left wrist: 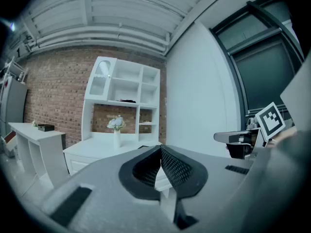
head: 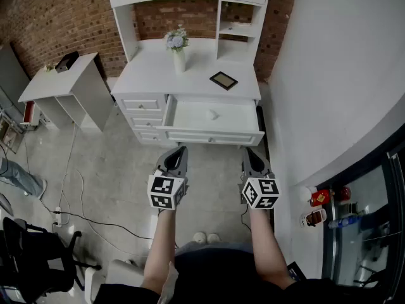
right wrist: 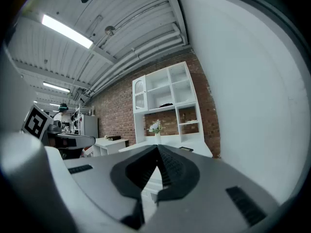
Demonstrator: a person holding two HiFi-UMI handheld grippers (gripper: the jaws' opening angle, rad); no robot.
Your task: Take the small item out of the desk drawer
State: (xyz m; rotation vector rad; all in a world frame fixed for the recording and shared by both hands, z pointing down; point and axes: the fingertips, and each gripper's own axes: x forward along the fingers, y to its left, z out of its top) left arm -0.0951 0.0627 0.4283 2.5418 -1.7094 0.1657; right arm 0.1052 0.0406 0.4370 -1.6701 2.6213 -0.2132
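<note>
Item: a small pale thing lying alone near the middle of the open drawer, too small for me to say more about it. Nearest me, my left hand-held gripper and right hand-held gripper hang side by side just short of the drawer front, both pointing at it. Each has its jaws pressed together with nothing between them, which to me reads as an approach, not a grasp. The drawer stands well out, so the item lies exposed from above. I judge the right one, nearer to it, the natural choice to open and reach in. Beyond, on the tabletop, a vase and a dark frame sit back from the drawer, out of my path.
</note>
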